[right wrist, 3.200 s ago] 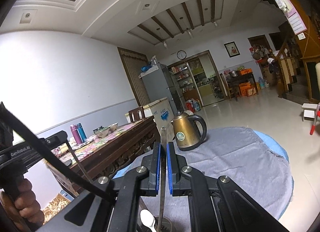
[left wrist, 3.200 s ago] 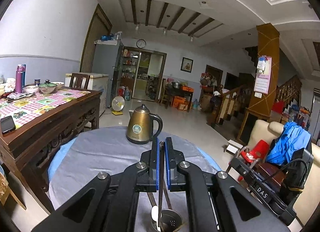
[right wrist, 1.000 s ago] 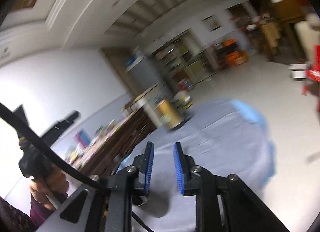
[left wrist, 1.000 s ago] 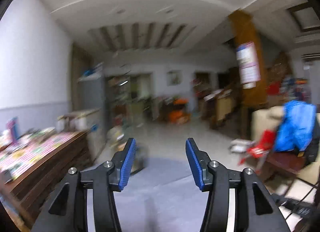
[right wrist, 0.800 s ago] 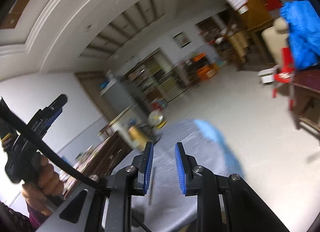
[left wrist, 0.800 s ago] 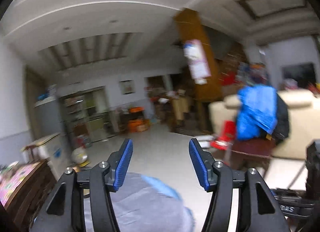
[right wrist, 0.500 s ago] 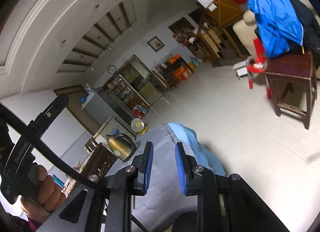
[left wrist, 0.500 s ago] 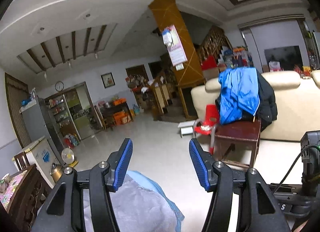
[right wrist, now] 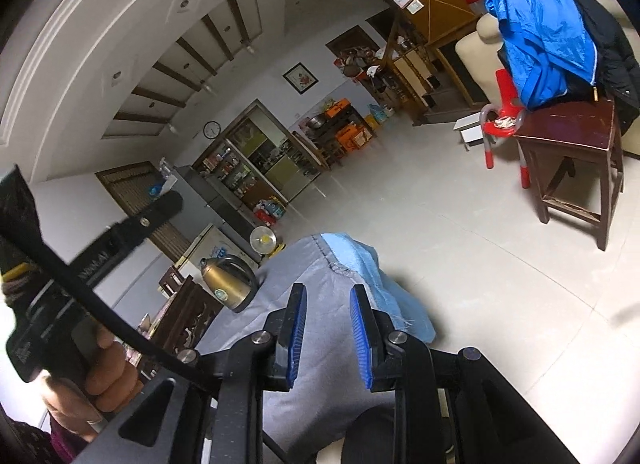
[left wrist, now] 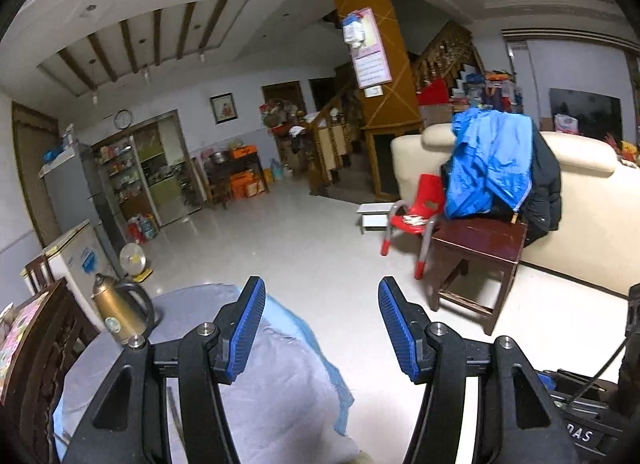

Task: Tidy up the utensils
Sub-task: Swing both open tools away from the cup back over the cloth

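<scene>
Grey cloth covers the tabletop (left wrist: 280,392), brass kettle (left wrist: 116,312) at its far left. Left tongs (left wrist: 322,328) spread wide, holding nothing; right tongs (right wrist: 328,336) parted narrower, also bare. Both aim out over the tabletop edge toward open floor. Utensils not visible, prob. below/behind both cams; can't tell which hand's nearer.

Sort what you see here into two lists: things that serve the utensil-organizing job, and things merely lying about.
Job:
left tool, open, empty
right tool, open, empty
grey-clothed table
No utensils clearly visible.

Lying about:
brass kettle
blue jacket
red chair
wooden stool
</scene>
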Motion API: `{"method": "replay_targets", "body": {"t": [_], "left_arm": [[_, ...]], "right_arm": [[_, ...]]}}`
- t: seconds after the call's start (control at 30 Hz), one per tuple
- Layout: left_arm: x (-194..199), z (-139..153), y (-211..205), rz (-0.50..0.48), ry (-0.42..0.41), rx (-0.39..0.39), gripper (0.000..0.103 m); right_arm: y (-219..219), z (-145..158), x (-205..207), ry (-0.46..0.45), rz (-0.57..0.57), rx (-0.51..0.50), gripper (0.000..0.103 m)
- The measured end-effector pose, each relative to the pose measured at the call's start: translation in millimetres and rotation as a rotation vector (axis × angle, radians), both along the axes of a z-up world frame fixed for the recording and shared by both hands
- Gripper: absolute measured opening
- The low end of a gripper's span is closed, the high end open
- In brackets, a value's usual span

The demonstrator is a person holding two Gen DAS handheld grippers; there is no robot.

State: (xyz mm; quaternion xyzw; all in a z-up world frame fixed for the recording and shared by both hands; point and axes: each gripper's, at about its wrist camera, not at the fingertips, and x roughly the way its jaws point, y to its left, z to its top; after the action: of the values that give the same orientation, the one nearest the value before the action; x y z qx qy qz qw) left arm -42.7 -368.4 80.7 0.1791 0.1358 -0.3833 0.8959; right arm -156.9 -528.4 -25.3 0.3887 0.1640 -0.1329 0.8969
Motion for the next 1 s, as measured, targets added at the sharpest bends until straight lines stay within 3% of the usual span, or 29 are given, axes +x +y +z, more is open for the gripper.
{"method": "replay_targets", "body": {"t": [0.37,0.57,0.77,0.9,1.0], "left_arm": [[24.8,-2.4,57.2,0.142,0.007,-0.039,0.060],[46.9,1.2,137.2,0.402,-0.041,-0.073,0.060],[50.2,8.6,252.0,0.772,-0.112,-0.100,0.060],[47.5,3.4,326.6,0.988,-0.110,-0.106,0.062],[50.9,-6.0,364.8,1.086,-0.085,-0.093,0.065]], "right_arm": [[18.8,-4.9,37.1,-0.019,0.106,0.007,0.025],[27.5,-30.4,85.4,-0.027,0.238,0.091,0.025],[62.7,-53.4,162.2,0.003,0.455,0.136,0.025],[92.5,-70.9,213.8,0.034,0.573,0.174,0.025],[116.6,-82.0,248.2,0.060,0.639,0.201,0.025]]}}
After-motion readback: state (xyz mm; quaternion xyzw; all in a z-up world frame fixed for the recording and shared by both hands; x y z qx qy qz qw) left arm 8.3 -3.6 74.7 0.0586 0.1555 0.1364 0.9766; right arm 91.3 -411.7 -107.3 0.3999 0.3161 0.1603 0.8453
